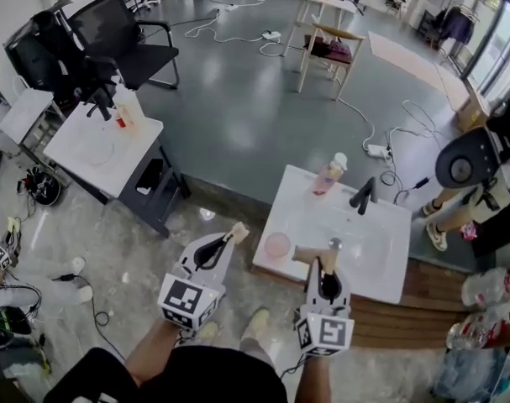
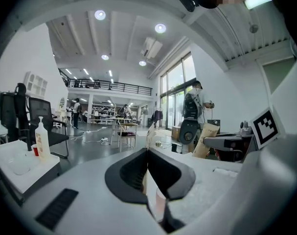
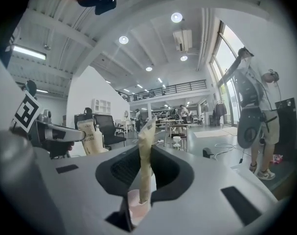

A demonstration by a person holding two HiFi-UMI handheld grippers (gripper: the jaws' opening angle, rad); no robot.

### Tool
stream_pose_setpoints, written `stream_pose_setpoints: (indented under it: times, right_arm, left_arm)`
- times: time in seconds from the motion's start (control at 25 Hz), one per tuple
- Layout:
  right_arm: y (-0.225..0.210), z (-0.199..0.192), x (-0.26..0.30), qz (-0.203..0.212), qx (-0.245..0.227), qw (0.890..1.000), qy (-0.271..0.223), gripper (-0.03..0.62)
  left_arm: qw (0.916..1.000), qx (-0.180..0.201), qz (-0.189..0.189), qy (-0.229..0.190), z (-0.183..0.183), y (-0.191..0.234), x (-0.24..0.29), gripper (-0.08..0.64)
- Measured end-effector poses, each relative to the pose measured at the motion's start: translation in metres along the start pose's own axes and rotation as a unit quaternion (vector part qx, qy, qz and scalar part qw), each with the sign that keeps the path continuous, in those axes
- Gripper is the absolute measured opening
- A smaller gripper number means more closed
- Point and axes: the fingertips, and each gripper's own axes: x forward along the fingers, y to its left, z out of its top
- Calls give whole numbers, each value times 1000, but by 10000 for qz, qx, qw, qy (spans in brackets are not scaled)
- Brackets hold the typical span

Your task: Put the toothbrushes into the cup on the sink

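Note:
A pink cup (image 1: 277, 244) stands on the near left corner of the white sink (image 1: 381, 259). My left gripper (image 1: 232, 236) is shut on a toothbrush in a beige paper wrapper (image 1: 239, 231), just left of the sink's edge. In the left gripper view that wrapper (image 2: 149, 136) shows edge-on between the jaws. My right gripper (image 1: 326, 256) hangs over the sink's front, right of the cup, shut on a second beige wrapped toothbrush (image 1: 308, 254). In the right gripper view this one (image 3: 146, 151) stands upright in the jaws, with the pink cup (image 3: 137, 207) low behind them.
A black faucet (image 1: 363, 196) and a pink bottle (image 1: 330, 175) stand at the sink's back. A wooden step (image 1: 423, 309) lies right of the sink. A white side table (image 1: 95, 145) with a soap bottle and black office chairs (image 1: 120, 40) are at far left. Cables cross the floor.

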Motion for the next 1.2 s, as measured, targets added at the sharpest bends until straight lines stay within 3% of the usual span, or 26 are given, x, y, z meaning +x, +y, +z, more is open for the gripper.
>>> stream_pose_setpoints:
  times: [0.52,1.0,1.2]
  right_arm:
    - [12,-38,60,671,65,9968,425,57]
    - [16,-91,92,866,45,9918,936,57]
    - [15,-108,100,871,11,9901,1102,57]
  left_arm:
    - [9969,-226,715,245,-22,34,1,3]
    - [9933,-486,911,512,-54,45,16,3]
    - [9936,-419,915,508,-63,50,22,5]
